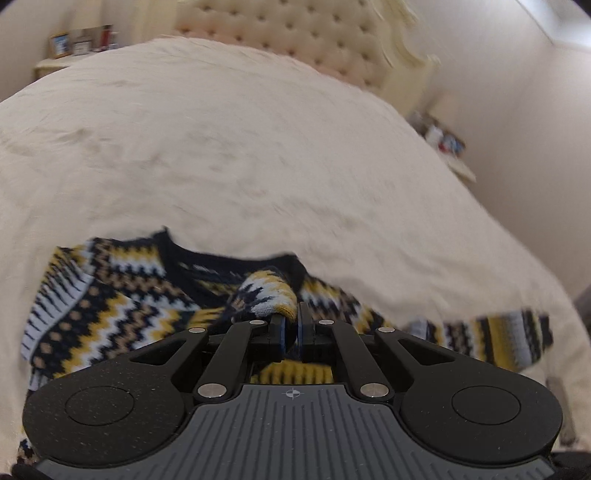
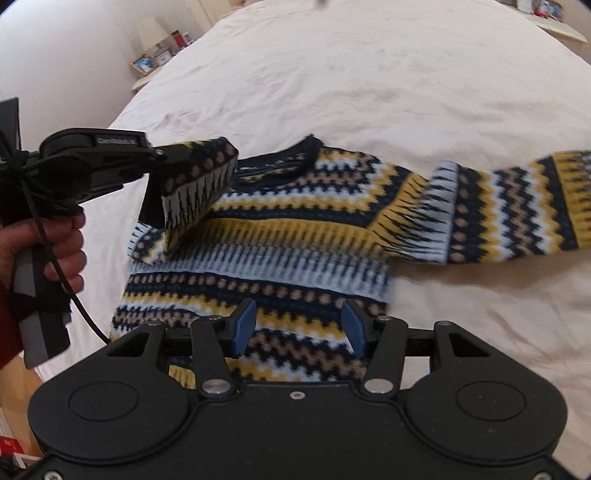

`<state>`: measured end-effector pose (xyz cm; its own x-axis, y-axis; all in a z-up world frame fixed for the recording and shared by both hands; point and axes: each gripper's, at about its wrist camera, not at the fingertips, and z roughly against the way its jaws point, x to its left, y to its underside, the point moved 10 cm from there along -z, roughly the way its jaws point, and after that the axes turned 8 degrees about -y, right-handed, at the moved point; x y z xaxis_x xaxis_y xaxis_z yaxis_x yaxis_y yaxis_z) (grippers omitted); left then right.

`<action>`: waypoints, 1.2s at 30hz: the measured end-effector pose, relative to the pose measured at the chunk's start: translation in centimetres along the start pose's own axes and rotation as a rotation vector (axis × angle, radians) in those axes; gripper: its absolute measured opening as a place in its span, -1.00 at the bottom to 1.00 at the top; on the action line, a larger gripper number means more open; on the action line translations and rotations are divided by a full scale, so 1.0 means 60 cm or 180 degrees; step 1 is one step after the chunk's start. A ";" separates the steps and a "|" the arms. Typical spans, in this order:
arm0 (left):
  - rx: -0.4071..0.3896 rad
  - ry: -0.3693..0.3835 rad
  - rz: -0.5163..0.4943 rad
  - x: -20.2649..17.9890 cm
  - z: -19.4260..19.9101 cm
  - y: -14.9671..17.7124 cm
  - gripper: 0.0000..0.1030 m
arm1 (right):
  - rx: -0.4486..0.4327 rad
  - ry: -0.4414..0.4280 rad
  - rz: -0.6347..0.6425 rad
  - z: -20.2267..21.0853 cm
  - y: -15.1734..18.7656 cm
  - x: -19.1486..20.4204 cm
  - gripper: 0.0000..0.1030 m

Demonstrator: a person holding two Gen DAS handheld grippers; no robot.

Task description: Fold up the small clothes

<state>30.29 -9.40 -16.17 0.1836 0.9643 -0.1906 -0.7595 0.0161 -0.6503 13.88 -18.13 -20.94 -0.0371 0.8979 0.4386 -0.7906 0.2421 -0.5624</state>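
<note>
The patterned sweater (image 2: 280, 236) (navy, mustard, tan and pale-blue zigzag knit) lies spread on the bed (image 2: 369, 74), which has a cream cover; its dark neckline (image 2: 295, 155) faces the far end of the bed. In the rt wrist view the left tongs (image 2: 173, 151) come in from the pic's left side, held by the person's hand (image 2: 59, 243) w/ a black cable trailing below it, and they are clenched on the end of one sleeve (image 2: 199, 181). That sleeve is lifted off the bed and hangs over the sweater's body near the shoulder, its free part drooping down to touch the knit. The left wrist view shows the same grip close up: the two blue pads are pressed nearly together w/ a bunch of knit pinched at the tips, sweater body below and beyond. The other sleeve (image 2: 509, 210) is stretched out flat on the cover toward the pic's right side. The right tongs (image 2: 299, 325) hover above the lower part of the sweater, blue pads apart, released; knit shows in the gap but nothing is gripped. Both views are a bit motion-blurred. A tufted headboard (image 1: 295, 37) stands at the far end of the bed, and a nightstand (image 2: 147, 79) w/ a lamp (image 2: 151, 33) and a photo frame (image 2: 144, 64) sits beside the bed.
</note>
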 end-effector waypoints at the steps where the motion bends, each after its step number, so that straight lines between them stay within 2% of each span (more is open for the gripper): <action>1: 0.0036 -0.0002 -0.0073 -0.009 -0.003 0.008 -0.85 | 0.0005 0.0003 -0.0011 0.002 0.003 -0.007 0.14; 3: 0.0132 0.0023 -0.0204 -0.022 -0.013 0.021 -0.52 | 0.0021 0.0021 -0.0024 0.002 0.008 -0.013 0.14; 4: 0.0172 0.0022 -0.0258 -0.029 -0.016 0.030 -0.30 | 0.0030 0.0027 -0.0031 0.002 0.010 -0.015 0.14; 5: 0.0187 -0.0001 -0.0305 -0.042 -0.016 0.043 -0.24 | 0.0037 0.0029 -0.0039 0.003 0.012 -0.017 0.14; 14: 0.0204 0.0087 -0.0682 -0.065 0.016 0.071 -0.18 | 0.0094 0.0088 -0.0052 -0.011 0.027 -0.008 0.14; 17: 0.0242 -0.0010 -0.0776 -0.045 0.022 0.078 -0.18 | 0.0082 0.0154 -0.0030 -0.015 0.026 -0.004 0.14; 22: 0.0517 -0.0369 -0.0797 0.036 0.020 0.102 -0.18 | 0.0074 0.0275 0.0065 -0.035 0.018 0.010 0.14; 28: 0.0830 -0.0773 -0.0556 0.149 0.028 0.142 -0.18 | 0.0112 0.0411 0.0382 -0.083 0.003 0.045 0.14; 32: 0.0899 -0.0951 -0.0482 0.199 0.038 0.149 -0.18 | 0.0202 0.0429 0.0617 -0.131 -0.003 0.081 0.14; 36: 0.0952 -0.1023 -0.0405 0.234 0.042 0.151 -0.18 | 0.0269 0.0487 0.1092 -0.181 -0.007 0.124 0.14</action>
<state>24.41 4.94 -22.86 0.1202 0.9820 0.1456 -0.8989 0.1699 -0.4038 20.57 -7.54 -25.03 -0.2217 0.9675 0.1218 -0.7959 -0.1073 -0.5959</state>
